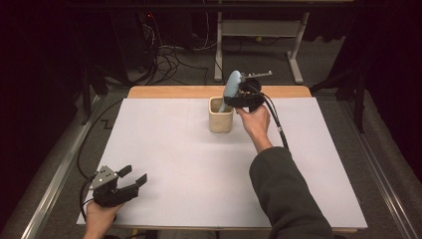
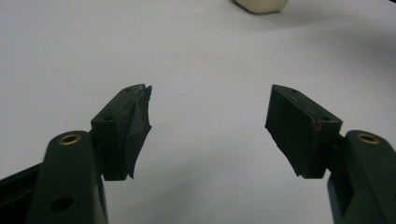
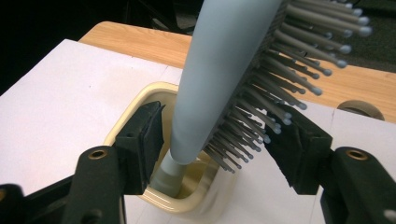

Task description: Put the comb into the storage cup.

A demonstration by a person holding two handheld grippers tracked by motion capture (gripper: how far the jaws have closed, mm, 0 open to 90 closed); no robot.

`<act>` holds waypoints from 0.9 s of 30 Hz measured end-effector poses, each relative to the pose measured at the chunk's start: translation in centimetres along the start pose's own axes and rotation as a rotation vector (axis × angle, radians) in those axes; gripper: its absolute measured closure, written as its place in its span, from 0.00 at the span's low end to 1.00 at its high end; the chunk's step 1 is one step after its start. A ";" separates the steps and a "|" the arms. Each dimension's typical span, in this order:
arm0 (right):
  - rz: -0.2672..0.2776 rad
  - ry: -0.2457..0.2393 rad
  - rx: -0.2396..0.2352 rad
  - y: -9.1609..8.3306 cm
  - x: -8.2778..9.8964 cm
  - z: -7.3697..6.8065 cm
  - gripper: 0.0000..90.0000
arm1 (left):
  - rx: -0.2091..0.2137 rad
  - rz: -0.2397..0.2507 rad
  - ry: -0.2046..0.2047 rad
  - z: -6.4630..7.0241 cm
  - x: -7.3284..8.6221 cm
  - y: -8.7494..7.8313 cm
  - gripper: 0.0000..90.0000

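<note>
A light-blue hairbrush [image 1: 232,82] stands handle-down in a cream cup [image 1: 220,118] at the back middle of the white sheet. My right gripper [image 1: 235,97] reaches in from the right at the cup's rim. In the right gripper view the hairbrush [image 3: 219,74] leans between the two jaws of this gripper [image 3: 222,113]. A gap shows beside the left pad, and the bristles point toward the right one. The cup [image 3: 135,105] sits below them. My left gripper [image 1: 135,174] rests open near the front left corner, and its view [image 2: 208,100] has nothing between the jaws.
The white sheet [image 1: 189,164] covers most of a wooden table [image 1: 174,91], whose bare strip runs along the back with a round cable hole [image 3: 362,109]. The cup's base [image 2: 260,4] lies far ahead of the left gripper. Cables and a desk frame stand on the floor behind.
</note>
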State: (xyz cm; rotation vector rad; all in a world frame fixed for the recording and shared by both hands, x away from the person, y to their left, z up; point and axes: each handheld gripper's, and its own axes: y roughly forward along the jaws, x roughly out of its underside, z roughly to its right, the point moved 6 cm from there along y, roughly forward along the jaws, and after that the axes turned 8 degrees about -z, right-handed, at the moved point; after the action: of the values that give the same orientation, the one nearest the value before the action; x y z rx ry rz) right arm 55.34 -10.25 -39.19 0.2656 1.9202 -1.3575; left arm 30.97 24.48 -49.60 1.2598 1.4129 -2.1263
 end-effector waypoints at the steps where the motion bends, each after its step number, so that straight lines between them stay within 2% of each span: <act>1: 0.001 -0.003 0.002 -0.1 0.0 0.0 0.42 | 0.000 0.000 0.000 0.0 0.0 0.0 0.34; 8: 0.000 -0.032 0.018 -0.6 0.2 -0.1 0.41 | -0.001 0.001 -0.001 0.0 0.0 0.0 0.34; 12: 0.028 -0.047 0.026 -0.8 0.4 -0.1 0.42 | -0.004 0.002 -0.005 -0.1 0.0 0.0 0.34; 19: 0.034 -0.046 0.033 -1.4 1.1 0.6 0.41 | -0.012 -0.003 0.006 0.0 0.1 0.0 0.34; 27: 0.047 -0.067 0.027 -2.0 1.7 0.4 0.40 | -0.017 0.003 0.001 -0.1 0.1 -0.1 0.34</act>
State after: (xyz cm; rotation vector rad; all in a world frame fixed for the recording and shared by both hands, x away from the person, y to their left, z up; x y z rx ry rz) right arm 53.23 -11.88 -38.96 0.2739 1.8303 -1.3459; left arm 30.91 24.57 -49.60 1.2564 1.4258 -2.1074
